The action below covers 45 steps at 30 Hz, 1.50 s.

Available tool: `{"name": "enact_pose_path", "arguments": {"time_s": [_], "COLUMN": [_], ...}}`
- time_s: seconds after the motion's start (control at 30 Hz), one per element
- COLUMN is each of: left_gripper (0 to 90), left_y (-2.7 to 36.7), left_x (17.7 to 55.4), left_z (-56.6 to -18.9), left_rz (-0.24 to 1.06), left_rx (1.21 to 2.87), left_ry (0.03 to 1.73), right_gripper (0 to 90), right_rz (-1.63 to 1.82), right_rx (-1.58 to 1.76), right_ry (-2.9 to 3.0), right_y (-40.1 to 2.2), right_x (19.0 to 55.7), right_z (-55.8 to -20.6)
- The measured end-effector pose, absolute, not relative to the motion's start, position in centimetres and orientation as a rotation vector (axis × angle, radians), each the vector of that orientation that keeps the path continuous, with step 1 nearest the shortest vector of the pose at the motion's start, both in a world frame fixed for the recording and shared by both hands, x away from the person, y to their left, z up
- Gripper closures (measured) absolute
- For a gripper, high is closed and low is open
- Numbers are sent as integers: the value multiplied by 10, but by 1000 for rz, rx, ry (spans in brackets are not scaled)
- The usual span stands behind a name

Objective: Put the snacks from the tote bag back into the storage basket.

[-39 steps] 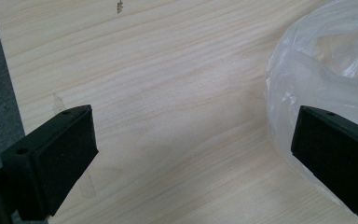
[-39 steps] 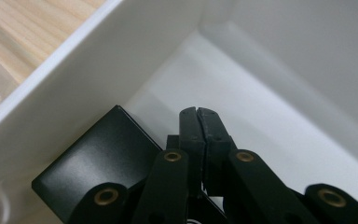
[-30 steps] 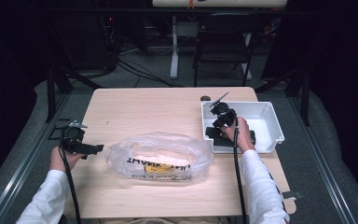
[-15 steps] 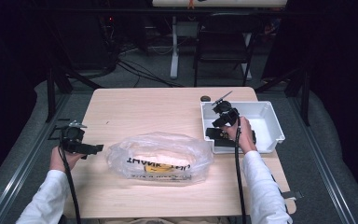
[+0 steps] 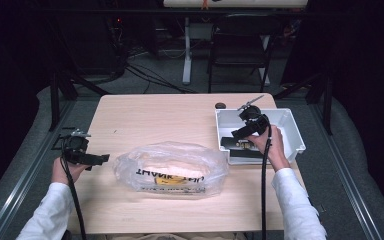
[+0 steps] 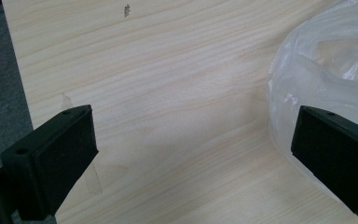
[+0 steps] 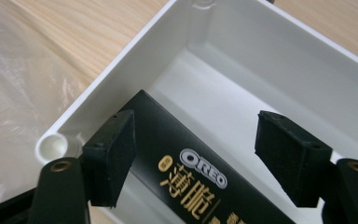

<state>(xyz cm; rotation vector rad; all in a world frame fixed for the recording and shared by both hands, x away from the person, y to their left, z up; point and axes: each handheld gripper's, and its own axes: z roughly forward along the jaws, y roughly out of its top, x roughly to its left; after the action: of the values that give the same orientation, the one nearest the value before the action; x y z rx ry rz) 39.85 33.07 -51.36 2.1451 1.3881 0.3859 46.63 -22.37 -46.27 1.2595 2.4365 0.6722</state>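
A person in white sleeves works at a pale wooden table (image 5: 145, 115), a two-jaw gripper in each hand; the right gripper (image 5: 243, 131) hangs over the near part of a white bin (image 5: 292, 132) at the table's right edge, the right hand (image 5: 272, 145) wrapped around its body from the near side, forearm angling up from the bottom of the high view; its jaws have just been opening and now stand well apart, gripping nothing; in the right gripper view they straddle the end of a black Oreo box (image 7: 186, 172) that lies flat on the bin's floor, beside the wall nearest the bag, pads clear of it. The left gripper (image 5: 92, 160) sits low near the table's left edge, held level in the left hand (image 5: 66, 170), pointing toward a clear plastic bag (image 5: 172, 167) lying mid-table; its jaws gape wide over bare wood, one pad just in front of the bag's edge, holding nothing.
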Motion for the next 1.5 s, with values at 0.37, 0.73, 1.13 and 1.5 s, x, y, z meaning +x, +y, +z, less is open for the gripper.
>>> {"name": "enact_pose_path", "arguments": {"time_s": [0.37, 0.73, 1.13, 1.5], "left_gripper": [1, 1, 1, 1], "left_y": [330, 328, 328, 328], "left_x": [398, 398, 398, 400], "left_z": [-514, -515, -515, -515], "left_rz": [391, 391, 389, 400], "left_rx": [2144, 2150, 2155, 2154], "left_ry": [1388, 1388, 1386, 1380], "right_gripper": [145, 95, 73, 63], "right_rz": [717, 748, 767, 766], "right_rx": [1220, 1251, 1329, 1368], "right_ry": [2404, 2382, 2355, 2354], "right_y": [-233, -250, -268, -274], "right_x": [425, 379, 333, 313], "right_z": [-441, -447, -478, -519]}}
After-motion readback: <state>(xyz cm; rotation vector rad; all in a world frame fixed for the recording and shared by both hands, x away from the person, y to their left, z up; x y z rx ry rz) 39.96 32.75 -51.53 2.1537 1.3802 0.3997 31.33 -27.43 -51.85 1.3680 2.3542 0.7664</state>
